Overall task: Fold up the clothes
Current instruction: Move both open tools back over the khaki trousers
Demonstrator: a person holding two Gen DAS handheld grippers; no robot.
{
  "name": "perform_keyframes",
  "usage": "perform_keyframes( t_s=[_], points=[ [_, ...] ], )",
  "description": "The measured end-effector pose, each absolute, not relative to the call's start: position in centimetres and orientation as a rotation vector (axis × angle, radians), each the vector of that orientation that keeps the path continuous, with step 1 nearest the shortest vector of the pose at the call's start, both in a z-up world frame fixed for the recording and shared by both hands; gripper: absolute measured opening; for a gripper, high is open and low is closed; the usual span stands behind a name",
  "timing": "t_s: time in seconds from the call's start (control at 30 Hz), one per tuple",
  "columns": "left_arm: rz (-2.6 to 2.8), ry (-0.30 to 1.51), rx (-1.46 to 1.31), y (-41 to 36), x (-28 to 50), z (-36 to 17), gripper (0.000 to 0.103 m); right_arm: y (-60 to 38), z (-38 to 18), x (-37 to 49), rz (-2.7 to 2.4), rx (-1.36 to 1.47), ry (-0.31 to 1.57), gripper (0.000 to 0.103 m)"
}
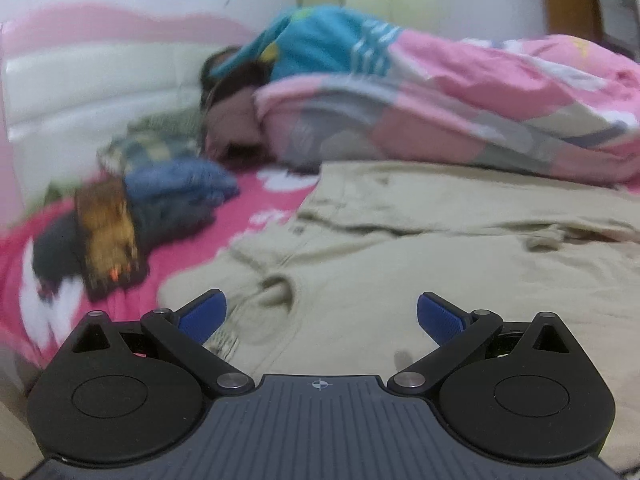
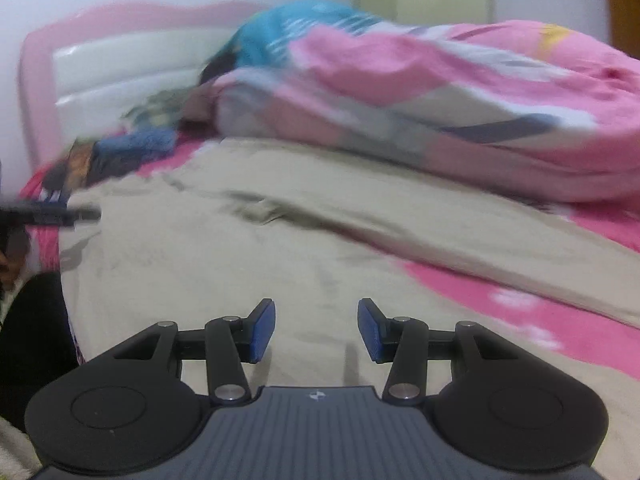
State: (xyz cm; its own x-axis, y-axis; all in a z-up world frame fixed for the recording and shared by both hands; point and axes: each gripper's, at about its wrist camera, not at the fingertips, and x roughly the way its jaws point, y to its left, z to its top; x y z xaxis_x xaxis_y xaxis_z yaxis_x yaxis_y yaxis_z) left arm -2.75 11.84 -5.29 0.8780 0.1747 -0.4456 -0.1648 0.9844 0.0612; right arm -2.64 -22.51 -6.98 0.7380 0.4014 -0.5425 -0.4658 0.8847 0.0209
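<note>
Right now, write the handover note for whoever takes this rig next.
Left gripper: open, empty, over the beige garment.
Right gripper: open, empty, over the same garment.
Garment lies spread and wrinkled on the pink bed sheet; no neat fold shows.
Other clothes are piled near the headboard; a pink quilt lies behind.
Left: grasp the beige garment and fold it.
</note>
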Motion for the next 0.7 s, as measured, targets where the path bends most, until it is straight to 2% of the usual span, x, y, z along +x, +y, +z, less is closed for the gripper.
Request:
perform_keyframes(
  t_s=[0.1, 0.27, 0.43, 0.63, 0.7],
  points=[
    [0.109, 0.462, 0.047, 9.8, -3.5, -4.6, 0.103, -23.6, -6.9, -5.0, 0.46, -0.121, 0.59, 0.049],
    [-0.068, 0.49, 0.035, 6.3, -3.7, -4.0, 0.103, -25.5, -6.7, -8.9, 0.43, -0.124, 0.628, 0.057],
    [-0.268, 0.511, 0.082, 1.0, -2.7, -4.1, 0.103, -27.4, -6.5, -12.8, 0.401, -0.127, 0.666, 0.057],
    [-0.348, 0.63, 0.174, -4.3, -0.8, -6.7, 0.103, -27.5, -6.7, -7.4, 0.257, -0.109, 0.534, 0.057],
    [-0.337, 0.666, 0.166, -4.3, -0.6, -7.6, 0.103, -28.3, -8.3, -6.4, 0.196, -0.113, 0.588, 0.057]
  ],
)
